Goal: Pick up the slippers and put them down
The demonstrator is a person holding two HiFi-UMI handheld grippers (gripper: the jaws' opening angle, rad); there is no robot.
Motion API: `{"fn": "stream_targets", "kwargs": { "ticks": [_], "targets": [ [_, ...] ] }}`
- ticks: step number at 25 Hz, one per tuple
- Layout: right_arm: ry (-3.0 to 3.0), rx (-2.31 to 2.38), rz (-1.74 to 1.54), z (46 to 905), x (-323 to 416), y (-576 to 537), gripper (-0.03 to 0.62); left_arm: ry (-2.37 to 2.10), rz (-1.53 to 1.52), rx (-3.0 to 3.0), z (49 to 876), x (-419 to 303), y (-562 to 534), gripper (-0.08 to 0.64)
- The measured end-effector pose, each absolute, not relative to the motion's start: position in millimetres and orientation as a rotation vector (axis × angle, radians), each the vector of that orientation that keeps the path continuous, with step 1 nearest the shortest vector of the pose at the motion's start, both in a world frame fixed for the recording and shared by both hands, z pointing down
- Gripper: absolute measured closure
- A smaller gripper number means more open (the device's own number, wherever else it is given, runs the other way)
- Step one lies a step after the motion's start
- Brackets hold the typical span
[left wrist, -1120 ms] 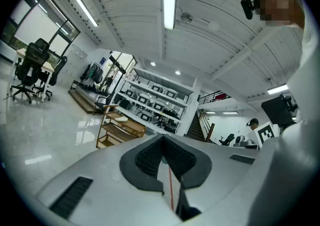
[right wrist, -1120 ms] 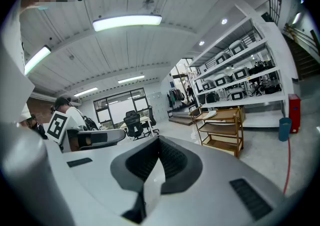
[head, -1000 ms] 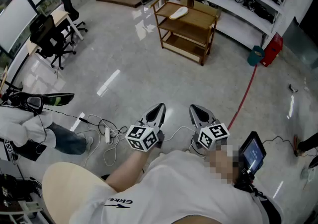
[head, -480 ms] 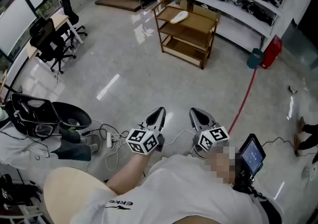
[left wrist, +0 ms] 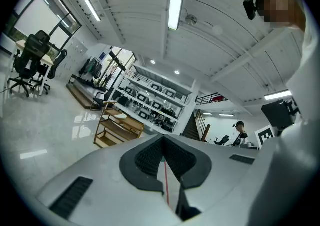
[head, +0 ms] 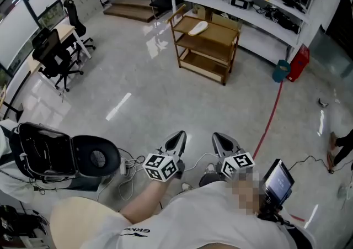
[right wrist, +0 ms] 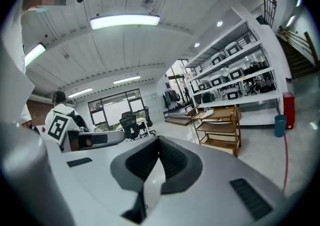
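One pale slipper lies on the top shelf of a wooden rack, well ahead of both tools. The left tool and right tool are closed and empty, side by side. This looks like the approach; next, close in on the rack and open a tool.

A white slipper lies on a light brown wooden shelf at upper centre. A red cable crosses the glossy grey floor toward a teal bin; black chairs stand at upper left.
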State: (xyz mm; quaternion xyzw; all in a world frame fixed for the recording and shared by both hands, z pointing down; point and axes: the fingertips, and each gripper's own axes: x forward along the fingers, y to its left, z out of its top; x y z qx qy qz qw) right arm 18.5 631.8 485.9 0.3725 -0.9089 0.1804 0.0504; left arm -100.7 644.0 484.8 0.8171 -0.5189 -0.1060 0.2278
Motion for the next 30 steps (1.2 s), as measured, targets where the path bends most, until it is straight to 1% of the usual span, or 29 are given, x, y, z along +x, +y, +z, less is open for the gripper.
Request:
{"fn": "stream_targets", "kwargs": {
  "ticks": [6, 10, 23, 30],
  "targets": [
    [-2.784, 1.129, 0.55, 481.2, 13.9, 613.7, 0.592, -1.439, -0.296, 2.253, 479.0, -104.6, 626.6, 0.557],
    [-2.805, 1.102, 0.544, 485.6, 18.5, 568.2, 0.592, -1.466, -0.296, 2.25, 481.5, -100.4, 581.4, 0.557],
    [-2.853, 1.072, 0.542, 474.3, 19.0, 464.1, 0.592, -1.519, -0.302, 2.234, 471.2, -102.4, 483.8, 0.557],
    [-2.856, 1.062, 0.554, 471.9, 35.7, 413.9, 0.592, -1.529, -0.319, 2.227, 467.0, -84.3, 431.1, 0.557]
  ]
}}
